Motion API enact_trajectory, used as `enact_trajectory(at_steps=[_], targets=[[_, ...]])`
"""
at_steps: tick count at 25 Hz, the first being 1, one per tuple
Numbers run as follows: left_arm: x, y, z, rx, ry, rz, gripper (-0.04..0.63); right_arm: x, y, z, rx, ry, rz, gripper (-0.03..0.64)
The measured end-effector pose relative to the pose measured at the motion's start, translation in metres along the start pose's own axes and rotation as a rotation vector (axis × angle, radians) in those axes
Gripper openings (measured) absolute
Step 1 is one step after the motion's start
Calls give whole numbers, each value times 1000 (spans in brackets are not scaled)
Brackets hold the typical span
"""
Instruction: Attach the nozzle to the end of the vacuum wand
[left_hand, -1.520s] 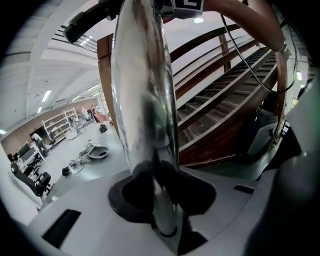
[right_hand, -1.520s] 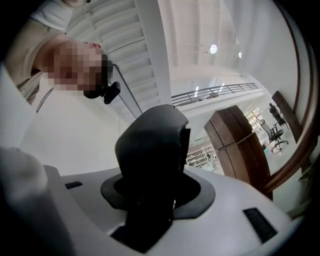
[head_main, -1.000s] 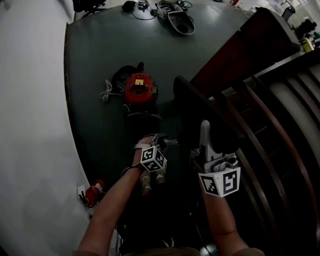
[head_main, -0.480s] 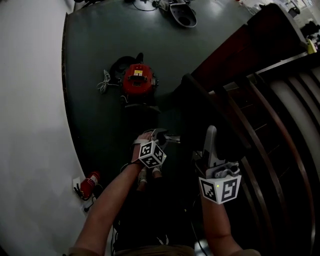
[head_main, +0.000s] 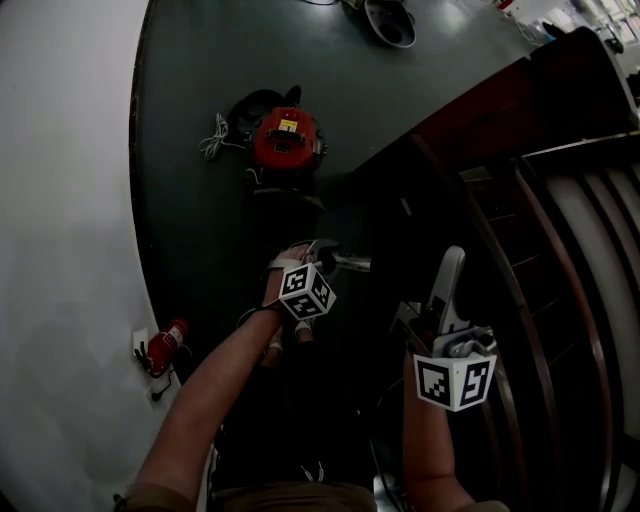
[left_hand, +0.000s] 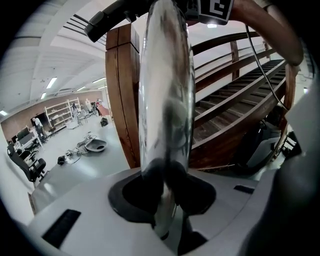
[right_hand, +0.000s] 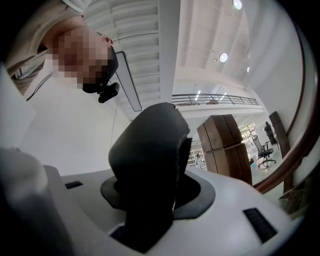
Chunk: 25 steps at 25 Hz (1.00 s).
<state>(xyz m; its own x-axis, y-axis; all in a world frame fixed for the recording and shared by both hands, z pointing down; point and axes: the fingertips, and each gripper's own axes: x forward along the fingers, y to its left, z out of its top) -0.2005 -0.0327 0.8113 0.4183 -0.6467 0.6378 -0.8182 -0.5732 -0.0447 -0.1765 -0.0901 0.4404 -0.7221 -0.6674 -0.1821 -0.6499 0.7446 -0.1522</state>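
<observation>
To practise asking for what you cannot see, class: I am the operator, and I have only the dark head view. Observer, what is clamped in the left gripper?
Observer: The left gripper is shut on a shiny metal vacuum wand, which runs up and away from its jaws.
Operator: And the right one?
Observer: The right gripper is shut on a black nozzle.
Operator: Are the two parts joined yet?
Observer: It looks not. In the right gripper view, no metal tube shows at the nozzle.
</observation>
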Motion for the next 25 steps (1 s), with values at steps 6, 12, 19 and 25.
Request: enact_trajectory(at_steps=[6, 12, 19, 25], targets=[[3, -2, -1, -13, 6, -8, 114, 2, 4, -3, -41, 27, 20, 167], [6, -7, 1, -22, 25, -48, 114, -9, 1, 1, -56, 6, -28, 167], [8, -3, 0, 64, 55, -58, 112, -14, -4, -2, -23, -14, -39, 167], [5, -6, -2, 64, 67, -50, 112, 1, 2, -9, -13, 45, 1, 167]])
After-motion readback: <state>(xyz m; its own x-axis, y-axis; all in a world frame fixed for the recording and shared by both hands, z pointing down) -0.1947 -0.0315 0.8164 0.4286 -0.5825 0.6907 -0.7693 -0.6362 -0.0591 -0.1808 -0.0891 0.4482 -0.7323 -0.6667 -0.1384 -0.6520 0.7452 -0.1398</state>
